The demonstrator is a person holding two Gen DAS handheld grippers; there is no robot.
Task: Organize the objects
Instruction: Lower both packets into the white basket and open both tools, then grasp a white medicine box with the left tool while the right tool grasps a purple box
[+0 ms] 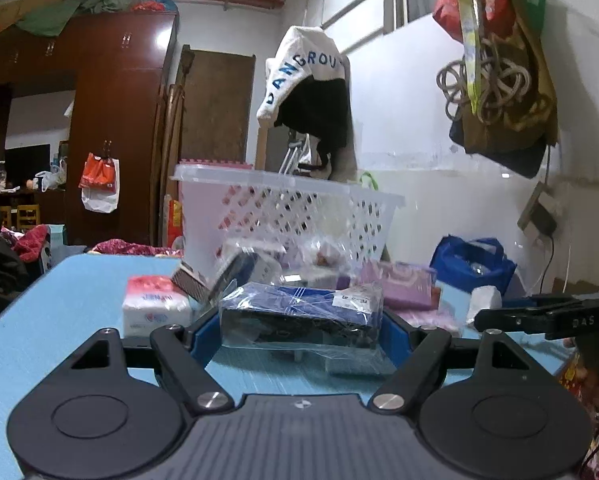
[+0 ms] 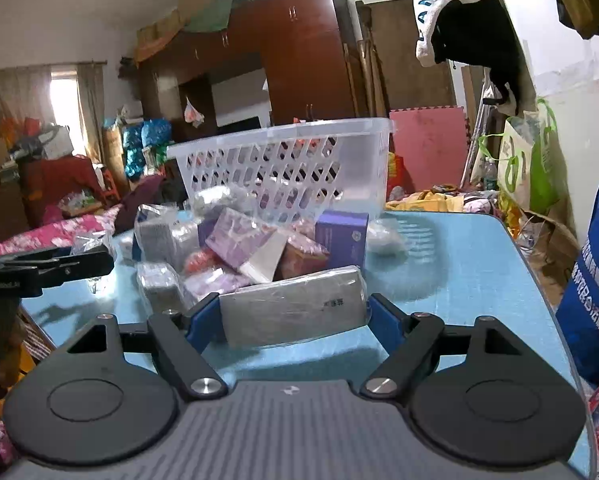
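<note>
With each gripper's fingers clamped on a wrapped pack, the blue pack [image 1: 299,312] left and the grey pack [image 2: 293,308] right, we next lift both into the white basket [image 2: 283,160] behind them (its rim stands high).

A light blue table [image 2: 459,264] fills the lower half of both views. At its far side, in the middle of the frame, stands a white perforated basket [image 2: 283,168]. In front of it lies a heap of wrapped packets [image 2: 235,240], among them a purple box [image 2: 341,238] and a white tissue pack [image 1: 155,308].

Dim indoor light, daylight glaring through the window [image 2: 65,92]; blurred basket [image 1: 287,204], edges fisheye-bent.
</note>
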